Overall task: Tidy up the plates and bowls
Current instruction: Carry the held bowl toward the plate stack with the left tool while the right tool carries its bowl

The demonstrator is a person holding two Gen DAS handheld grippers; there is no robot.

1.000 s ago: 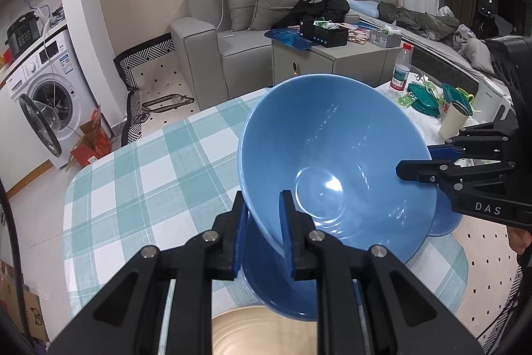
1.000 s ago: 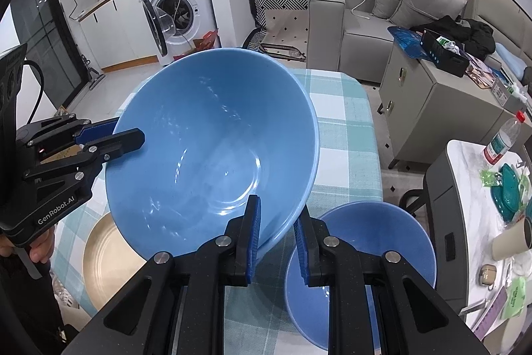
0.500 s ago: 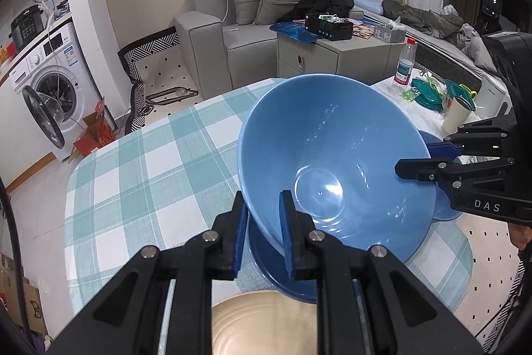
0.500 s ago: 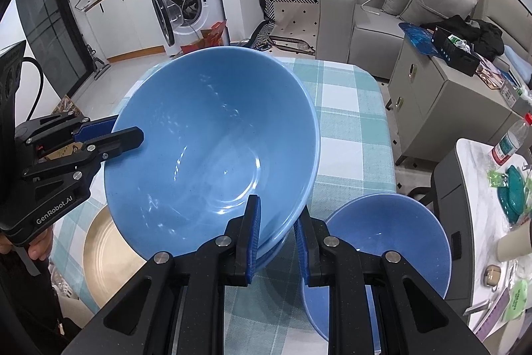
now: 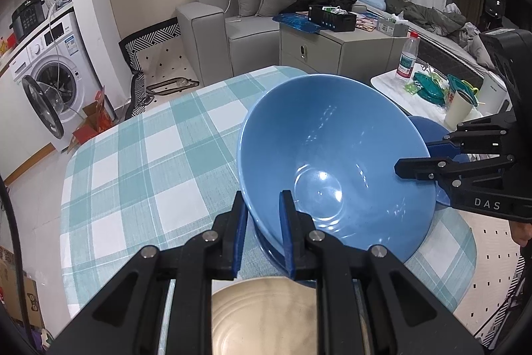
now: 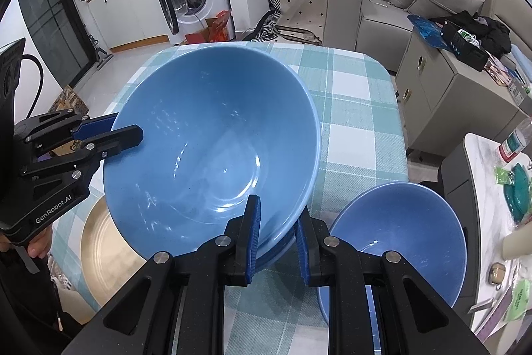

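The letters "DAS" are printed in white on the black body of the right gripper (image 5: 412,155), as seen from the left wrist. "GenRobot.AI" is printed on the left gripper (image 6: 128,130). Other labels are too small to be read.

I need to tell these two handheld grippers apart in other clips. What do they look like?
Both are black, angular two-finger grippers with silver screws and blue finger pads. The left gripper reads "GenRobot.AI" in white, with a black cable behind it. The right gripper reads "DAS".
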